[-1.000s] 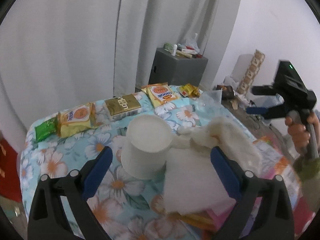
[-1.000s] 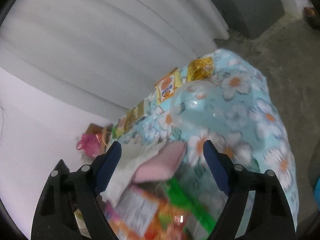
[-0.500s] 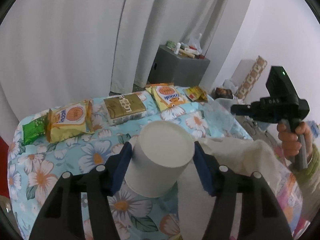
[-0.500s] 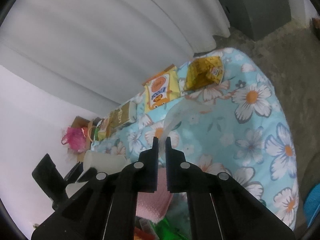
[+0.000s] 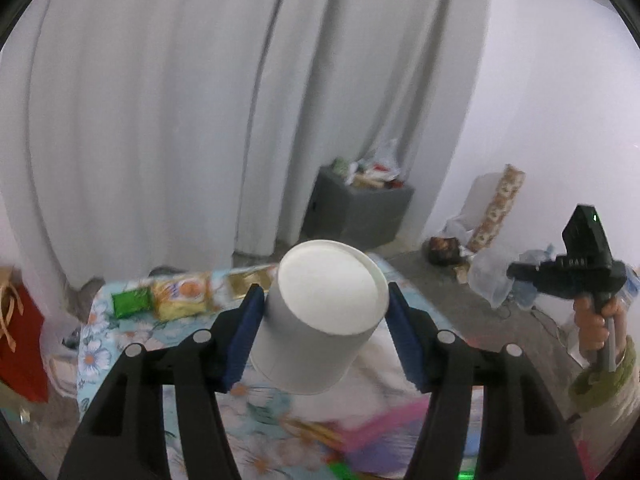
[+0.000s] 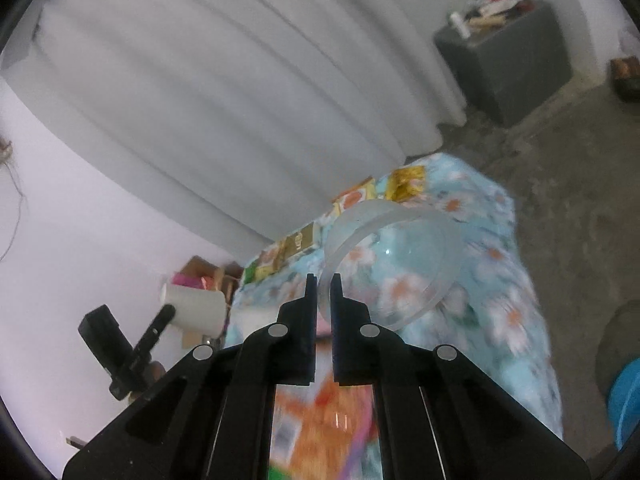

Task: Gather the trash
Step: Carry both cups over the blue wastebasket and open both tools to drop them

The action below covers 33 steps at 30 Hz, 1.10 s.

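A white paper cup [image 5: 320,320] hangs upside down and tilted above the floral table [image 5: 96,344], with my left gripper [image 5: 324,300] shut on its sides by the blue pads. In the right wrist view the same cup [image 6: 196,312] shows at the left, off the table. My right gripper [image 6: 323,280] is shut on the rim of a clear plastic dome lid [image 6: 400,264], which is lifted over the table [image 6: 500,240]. The left wrist view shows the right gripper [image 5: 514,271] at the far right, held by a hand, with the clear plastic at its tip.
Snack packets [image 5: 180,296] and a green packet [image 5: 128,302] lie along the table's far edge. A white cloth [image 5: 380,368] and pink and orange wrappers [image 5: 380,428] lie nearer. A grey cabinet [image 5: 356,212], a red bag [image 5: 20,344] and a blue bin [image 6: 626,400] stand on the floor.
The left gripper closed on the white cup and lifted it off the table. The right gripper closed on the clear lid's rim and rose with it.
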Each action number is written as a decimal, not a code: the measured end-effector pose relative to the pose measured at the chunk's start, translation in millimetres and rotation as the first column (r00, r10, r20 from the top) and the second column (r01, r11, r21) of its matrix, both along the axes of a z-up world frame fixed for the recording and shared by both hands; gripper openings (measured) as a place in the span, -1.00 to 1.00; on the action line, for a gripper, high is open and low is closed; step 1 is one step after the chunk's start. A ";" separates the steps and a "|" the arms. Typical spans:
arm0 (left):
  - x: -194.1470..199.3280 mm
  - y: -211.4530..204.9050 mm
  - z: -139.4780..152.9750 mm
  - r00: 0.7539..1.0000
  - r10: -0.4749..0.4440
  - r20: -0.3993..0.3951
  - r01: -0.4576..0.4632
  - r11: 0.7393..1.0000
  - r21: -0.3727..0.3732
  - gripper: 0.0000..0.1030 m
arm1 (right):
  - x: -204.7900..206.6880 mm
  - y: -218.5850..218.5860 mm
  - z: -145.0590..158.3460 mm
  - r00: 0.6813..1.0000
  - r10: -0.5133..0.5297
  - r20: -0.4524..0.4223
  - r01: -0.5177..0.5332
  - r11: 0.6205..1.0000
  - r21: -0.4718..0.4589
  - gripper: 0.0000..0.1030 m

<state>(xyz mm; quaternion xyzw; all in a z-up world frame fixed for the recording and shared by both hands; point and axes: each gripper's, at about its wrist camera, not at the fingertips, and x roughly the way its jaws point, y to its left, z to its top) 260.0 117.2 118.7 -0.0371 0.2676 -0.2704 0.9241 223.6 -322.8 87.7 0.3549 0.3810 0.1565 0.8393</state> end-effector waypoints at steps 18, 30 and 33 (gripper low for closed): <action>-156.9 -392.3 -42.9 0.730 -0.601 -0.325 0.627 0.778 -0.028 0.16 | -288.7 -193.5 -142.0 0.755 -0.574 -0.319 0.641 0.748 0.172 -0.91; -176.3 -618.0 -168.3 0.624 -0.562 -0.542 0.719 0.685 0.118 0.39 | -254.5 -287.9 -271.3 0.562 -0.624 -0.543 0.803 0.569 0.176 0.12; -169.5 -644.8 -195.1 0.658 -0.524 -0.541 0.702 0.687 0.188 0.55 | -254.5 -306.2 -308.0 0.513 -0.604 -0.610 0.822 0.551 0.145 0.30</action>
